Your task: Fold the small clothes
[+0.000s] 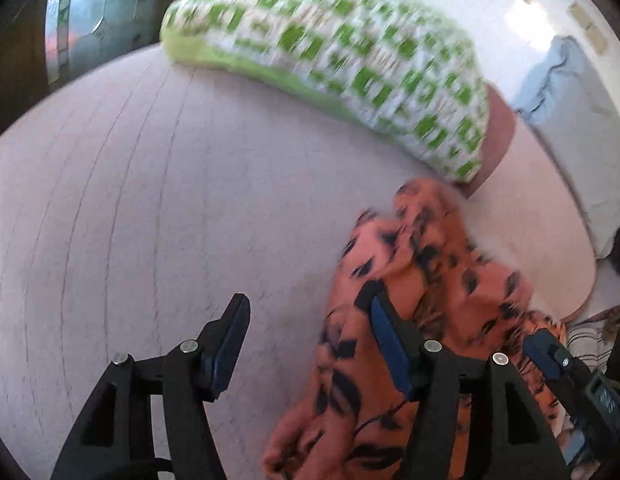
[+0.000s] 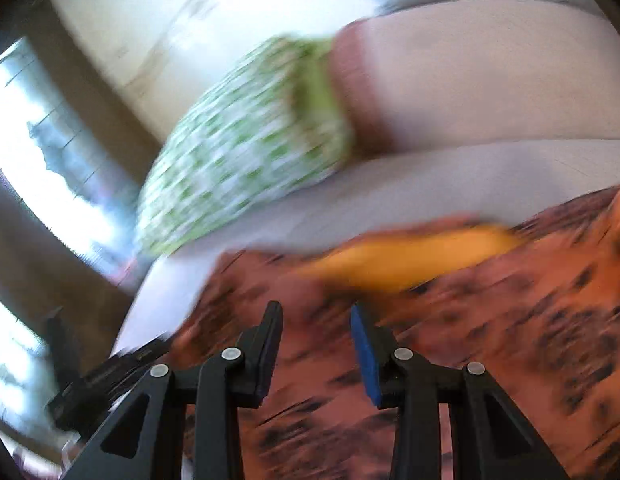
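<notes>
At the lower right of the left wrist view lies the orange garment [image 1: 422, 280], a crumpled cloth with a black leaf print. Its long axis runs from the bottom edge up and slightly right, toward the green pillow [image 1: 342, 56]. It rests on the pale surface [image 1: 149, 200], which shows thin parallel lines. The left hand-held gripper [image 1: 305, 344] has its jaws apart; one finger is over bare surface, the other over the cloth's edge, nothing clamped. The right hand-held gripper [image 2: 316, 348] also stands with jaws apart above the garment [image 2: 490, 320], which here fills the lower right, blurred, with a plain yellow-orange strip [image 2: 410, 256] along its upper edge. The pillow, green and white checked, lies across the upper part of both views, beside a white cushion [image 1: 566, 128].
</notes>
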`<action>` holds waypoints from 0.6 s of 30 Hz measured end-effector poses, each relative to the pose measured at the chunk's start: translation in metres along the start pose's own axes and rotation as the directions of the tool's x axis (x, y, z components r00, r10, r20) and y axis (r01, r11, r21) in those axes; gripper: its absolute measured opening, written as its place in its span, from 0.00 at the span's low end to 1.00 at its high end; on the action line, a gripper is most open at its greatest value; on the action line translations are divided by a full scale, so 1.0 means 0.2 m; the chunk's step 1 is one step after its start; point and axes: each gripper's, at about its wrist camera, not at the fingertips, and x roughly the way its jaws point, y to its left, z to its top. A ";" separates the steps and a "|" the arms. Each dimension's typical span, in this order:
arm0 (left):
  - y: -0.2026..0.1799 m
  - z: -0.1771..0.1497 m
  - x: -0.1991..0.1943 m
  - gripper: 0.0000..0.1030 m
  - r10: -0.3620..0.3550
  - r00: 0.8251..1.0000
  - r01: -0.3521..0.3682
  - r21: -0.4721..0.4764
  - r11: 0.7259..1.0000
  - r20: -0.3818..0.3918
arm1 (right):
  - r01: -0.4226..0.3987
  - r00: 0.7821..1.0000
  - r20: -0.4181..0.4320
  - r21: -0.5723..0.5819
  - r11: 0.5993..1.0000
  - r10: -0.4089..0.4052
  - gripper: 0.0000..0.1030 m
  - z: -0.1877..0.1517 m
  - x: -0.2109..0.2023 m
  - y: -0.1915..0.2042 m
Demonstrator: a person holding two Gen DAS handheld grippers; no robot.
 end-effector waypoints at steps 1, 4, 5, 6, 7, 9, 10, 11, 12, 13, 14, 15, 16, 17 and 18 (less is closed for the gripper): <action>0.02 -0.01 0.02 0.62 0.009 1.000 -0.009 -0.011 1.000 -0.023 | -0.006 0.999 -0.035 -0.015 1.000 0.005 0.37 -0.03 0.07 0.06; 0.04 -0.04 0.04 0.62 0.009 0.999 -0.009 -0.007 1.000 -0.035 | 0.071 0.989 -0.124 -0.062 0.996 -0.078 0.37 -0.04 0.32 0.19; 0.03 -0.04 0.04 0.62 0.027 0.999 -0.027 0.022 0.999 -0.036 | 0.099 0.982 -0.157 -0.058 0.993 -0.107 0.37 -0.05 0.38 0.18; 0.00 -0.06 0.05 0.63 0.055 0.998 -0.052 0.070 0.996 -0.036 | 0.147 0.973 -0.174 -0.047 0.988 -0.153 0.38 -0.02 0.50 0.18; 0.00 -0.06 0.05 0.64 0.065 0.997 -0.062 0.093 0.994 -0.036 | 0.180 0.971 -0.151 -0.047 0.983 -0.185 0.38 0.01 0.58 0.17; -0.01 -0.04 0.07 0.64 0.053 0.998 -0.050 0.091 0.995 -0.038 | 0.205 0.974 -0.094 -0.043 0.978 -0.208 0.45 0.05 0.62 0.18; -0.01 -0.04 0.06 0.64 0.041 0.999 -0.038 0.078 0.996 -0.034 | 0.202 0.975 -0.092 -0.031 0.979 -0.204 0.48 0.08 0.64 0.18; 0.00 -0.02 0.04 0.64 0.028 0.999 -0.026 0.065 0.998 -0.025 | 0.202 0.974 -0.105 -0.015 0.979 -0.203 0.48 0.10 0.63 0.18; 0.02 -0.01 0.01 0.64 0.015 1.000 -0.015 0.053 0.999 -0.002 | 0.195 0.975 -0.113 -0.002 0.981 -0.194 0.48 0.11 0.61 0.17; 0.02 0.00 -0.04 0.63 -0.001 0.999 0.000 0.046 0.999 0.037 | 0.186 0.977 -0.108 0.007 0.983 -0.184 0.48 0.10 0.54 0.16; 0.01 0.01 -0.07 0.63 -0.014 0.998 0.011 0.047 0.999 0.066 | 0.195 0.977 -0.087 0.008 0.981 -0.193 0.48 0.09 0.47 0.14; 0.00 0.01 -0.10 0.64 -0.031 0.995 0.026 0.058 0.998 0.096 | 0.219 0.974 -0.064 0.002 0.976 -0.218 0.48 0.08 0.38 0.11; -0.04 0.01 -0.13 0.64 -0.056 0.992 0.047 0.083 0.995 0.113 | 0.249 0.968 -0.042 -0.002 0.968 -0.249 0.48 0.07 0.29 0.07; -0.06 0.01 -0.14 0.65 -0.073 0.991 0.061 0.107 0.992 0.115 | 0.278 0.960 -0.020 0.000 0.961 -0.278 0.48 0.07 0.20 0.02; -0.12 0.01 -0.14 0.65 -0.086 0.990 0.070 0.146 0.987 0.108 | 0.316 0.949 0.008 0.007 0.949 -0.316 0.48 0.07 0.12 -0.04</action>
